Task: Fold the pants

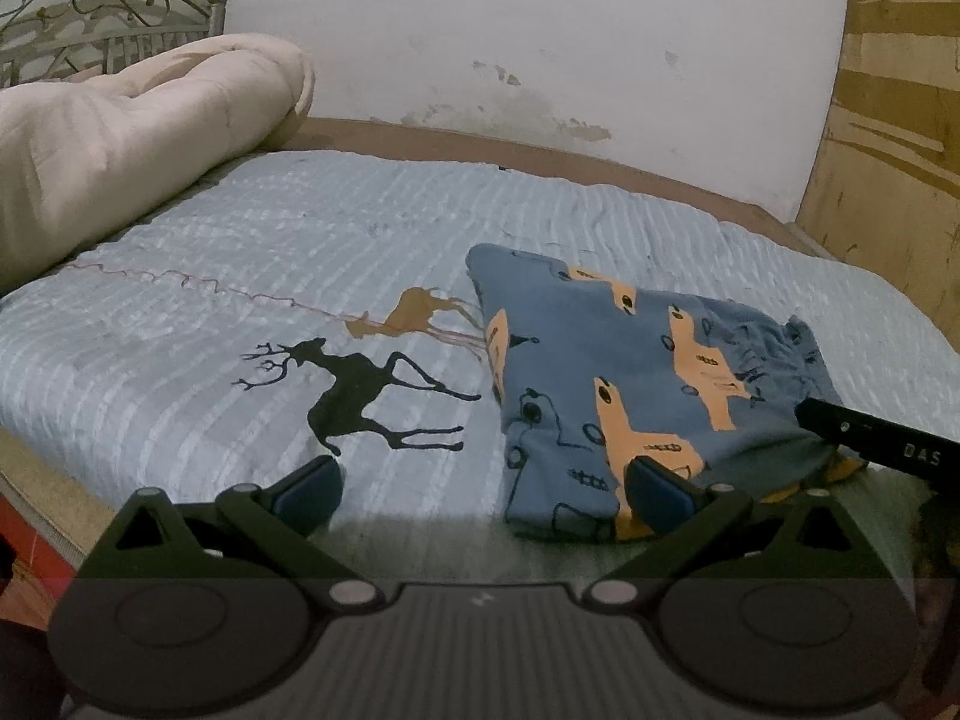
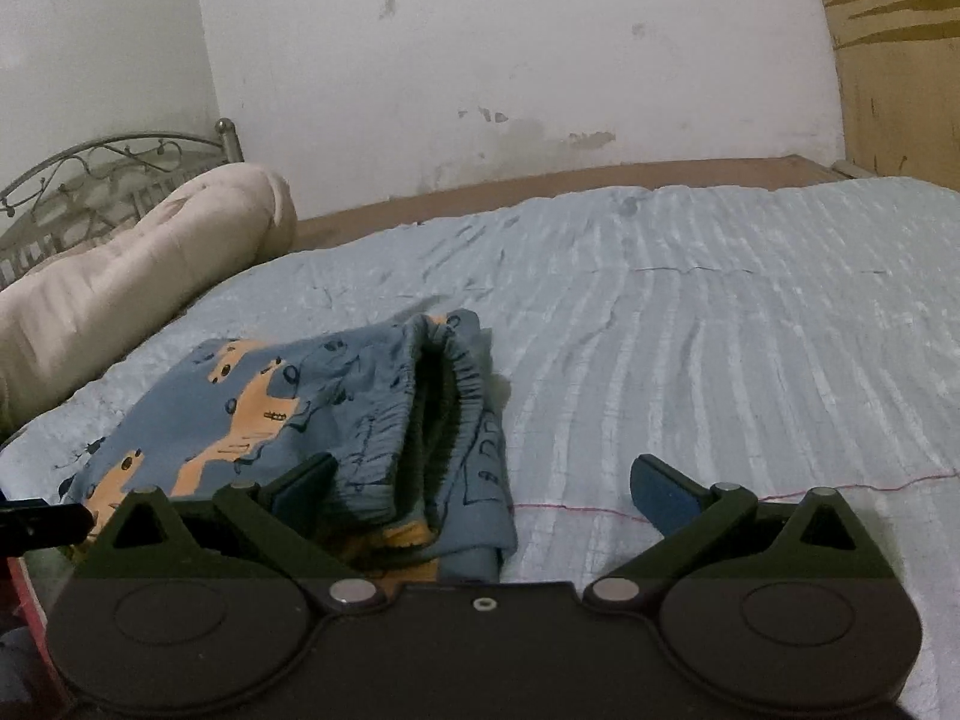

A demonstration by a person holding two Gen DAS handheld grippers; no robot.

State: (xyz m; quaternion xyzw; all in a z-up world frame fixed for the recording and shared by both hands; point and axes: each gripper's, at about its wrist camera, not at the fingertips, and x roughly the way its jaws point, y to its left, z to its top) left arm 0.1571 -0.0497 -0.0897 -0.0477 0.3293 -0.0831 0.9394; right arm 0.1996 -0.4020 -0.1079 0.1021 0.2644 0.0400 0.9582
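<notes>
**Blue pants bundle sits between two spread grippers, waistband end nearest the right one**

Blue padded fingertips stand wide apart on both tools, and neither pinches any cloth. In the right wrist view the right gripper (image 2: 483, 489) has its jaws spread, the left fingertip (image 2: 306, 483) right against the gathered waistband of the pants (image 2: 336, 396), while the right fingertip (image 2: 663, 492) hangs over bare bedspread (image 2: 720, 330). The elastic opening gapes just ahead of this tool, slightly to its left.

The left gripper (image 1: 483, 495) is also spread. Its right fingertip (image 1: 657, 495) overlaps the near edge of the pants (image 1: 606, 372); its left one (image 1: 309, 492) is over the bedspread (image 1: 210, 276), near a printed black deer (image 1: 354, 396).

From the left tool the bundle lies ahead and to the right, its long axis running away towards the far left corner, and the tip of the right gripper (image 1: 876, 441) shows at its right end. The pants look already folded into a compact stack. My judgement: the right gripper is the nearer one to the waistband end.

A rolled cream quilt (image 1: 120, 144) lies well off to the far left.
</notes>
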